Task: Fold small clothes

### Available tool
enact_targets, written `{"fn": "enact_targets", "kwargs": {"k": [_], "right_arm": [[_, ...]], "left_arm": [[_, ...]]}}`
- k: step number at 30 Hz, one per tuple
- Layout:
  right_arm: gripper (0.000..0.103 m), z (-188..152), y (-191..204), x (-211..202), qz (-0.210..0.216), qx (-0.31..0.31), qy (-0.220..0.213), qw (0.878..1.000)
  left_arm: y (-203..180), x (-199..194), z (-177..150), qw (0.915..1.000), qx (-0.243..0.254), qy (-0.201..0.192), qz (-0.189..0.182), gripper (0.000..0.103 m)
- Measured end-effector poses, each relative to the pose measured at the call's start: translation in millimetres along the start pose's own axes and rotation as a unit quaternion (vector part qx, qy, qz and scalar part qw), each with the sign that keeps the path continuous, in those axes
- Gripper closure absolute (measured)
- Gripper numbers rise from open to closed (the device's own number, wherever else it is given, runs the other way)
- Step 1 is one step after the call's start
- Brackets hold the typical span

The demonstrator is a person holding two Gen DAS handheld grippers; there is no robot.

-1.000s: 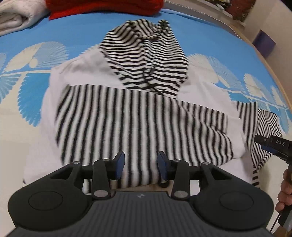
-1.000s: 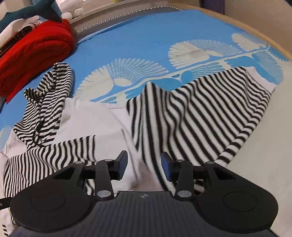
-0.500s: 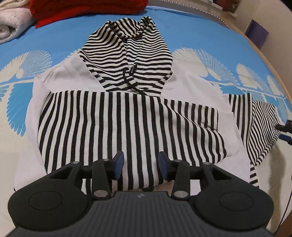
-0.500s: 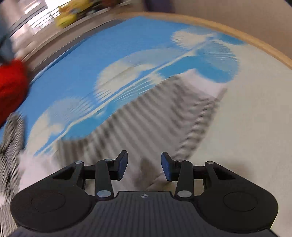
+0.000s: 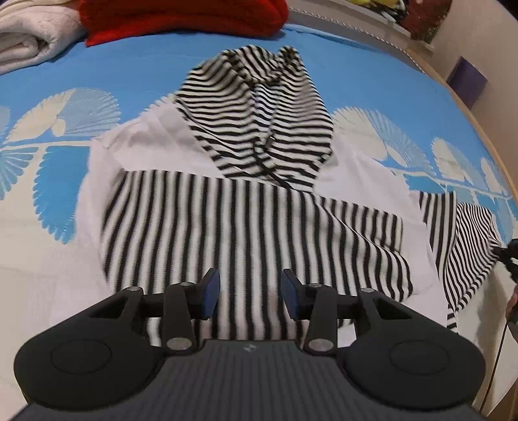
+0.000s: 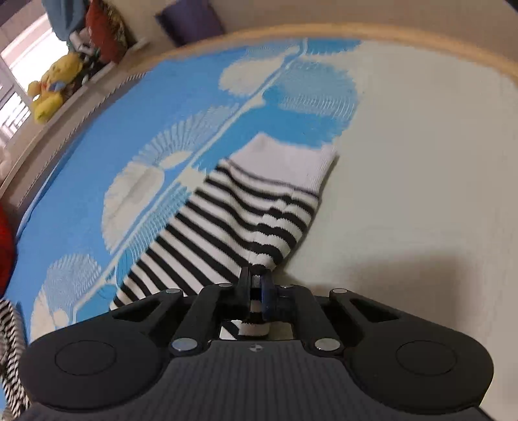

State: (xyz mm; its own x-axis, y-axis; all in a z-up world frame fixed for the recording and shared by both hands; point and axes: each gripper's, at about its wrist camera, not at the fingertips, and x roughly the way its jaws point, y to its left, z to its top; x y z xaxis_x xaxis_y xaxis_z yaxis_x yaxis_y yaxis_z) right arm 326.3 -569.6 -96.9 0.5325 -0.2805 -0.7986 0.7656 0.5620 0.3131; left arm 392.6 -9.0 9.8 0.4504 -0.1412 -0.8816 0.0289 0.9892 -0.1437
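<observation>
A small black-and-white striped hoodie (image 5: pixel 246 207) with a white body lies flat on the blue patterned bedspread (image 5: pixel 129 74), hood (image 5: pixel 255 116) away from me. One striped sleeve is folded across the chest. The other sleeve (image 5: pixel 459 239) stretches out to the right. My left gripper (image 5: pixel 249 288) is open and empty, hovering over the hem. My right gripper (image 6: pixel 255 285) is shut on that outstretched sleeve (image 6: pixel 233 223) near its white cuff (image 6: pixel 288 158); it also shows at the right edge of the left wrist view (image 5: pixel 510 252).
A red knitted garment (image 5: pixel 181 16) and a folded white towel (image 5: pixel 29 32) lie at the far side of the bed. A wooden bed edge (image 6: pixel 421 39) runs along the right. A yellow plush toy (image 6: pixel 48 94) sits on a ledge beyond.
My right gripper has moved right along the outstretched sleeve and closed on it near the cuff. My left gripper has stayed open over the hem, shifting slightly.
</observation>
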Motion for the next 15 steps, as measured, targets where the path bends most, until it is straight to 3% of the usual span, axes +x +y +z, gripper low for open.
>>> {"fn": "enact_targets", "kwargs": {"k": [2,4,5,7,8,9,10,12,13,15], "right_arm": [[0.099,-2.8,25.3,-20.6,0.0,-0.027,-0.044,0.999],[0.099,-12.3,63.3,-49.4,0.035,-0.073,-0.087,0.993],[0.099,-23.0,87.3,-67.9,0.062,-0.112,-0.112,0.985],[0.099,-61.9,141.2,-113.7,0.158,-0.201,-0.15,0.955],[0.099,-81.9,159.8,-132.4,0.215,-0.236,-0.148,0.936],[0.098,-106.8,180.0,-151.4,0.287,-0.283,-0.132,0.906],[0.097,-139.5,201.2,-170.5,0.367,-0.345,-0.094,0.859],[0.096,-193.2,225.3,-193.0,0.46,-0.43,0.0,0.777],[0.094,-216.0,231.9,-197.7,0.472,-0.457,0.041,0.753],[0.082,-244.6,236.3,-196.0,0.465,-0.486,0.093,0.734]], "left_arm": [[12.4,-5.5,2.5,0.9999,-0.014,-0.007,0.003,0.057],[26.1,-12.2,5.3,0.9994,-0.032,-0.014,0.007,0.057],[35.7,-16.2,7.2,0.9988,-0.044,-0.018,0.01,0.057],[53.9,-23.0,9.6,0.9973,-0.066,-0.026,0.018,0.057],[61.9,-26.0,11.2,0.9964,-0.076,-0.029,0.022,0.057],[72.1,-29.4,12.4,0.9951,-0.09,-0.033,0.027,0.057],[80.7,-31.7,14.1,0.9938,-0.101,-0.036,0.03,0.057],[97.7,-35.7,16.1,0.9909,-0.123,-0.039,0.039,0.057],[104.7,-36.8,16.6,0.9908,-0.124,-0.038,0.037,0.057],[114.9,-38.2,15.8,0.9887,-0.141,-0.036,0.034,0.057]]}}
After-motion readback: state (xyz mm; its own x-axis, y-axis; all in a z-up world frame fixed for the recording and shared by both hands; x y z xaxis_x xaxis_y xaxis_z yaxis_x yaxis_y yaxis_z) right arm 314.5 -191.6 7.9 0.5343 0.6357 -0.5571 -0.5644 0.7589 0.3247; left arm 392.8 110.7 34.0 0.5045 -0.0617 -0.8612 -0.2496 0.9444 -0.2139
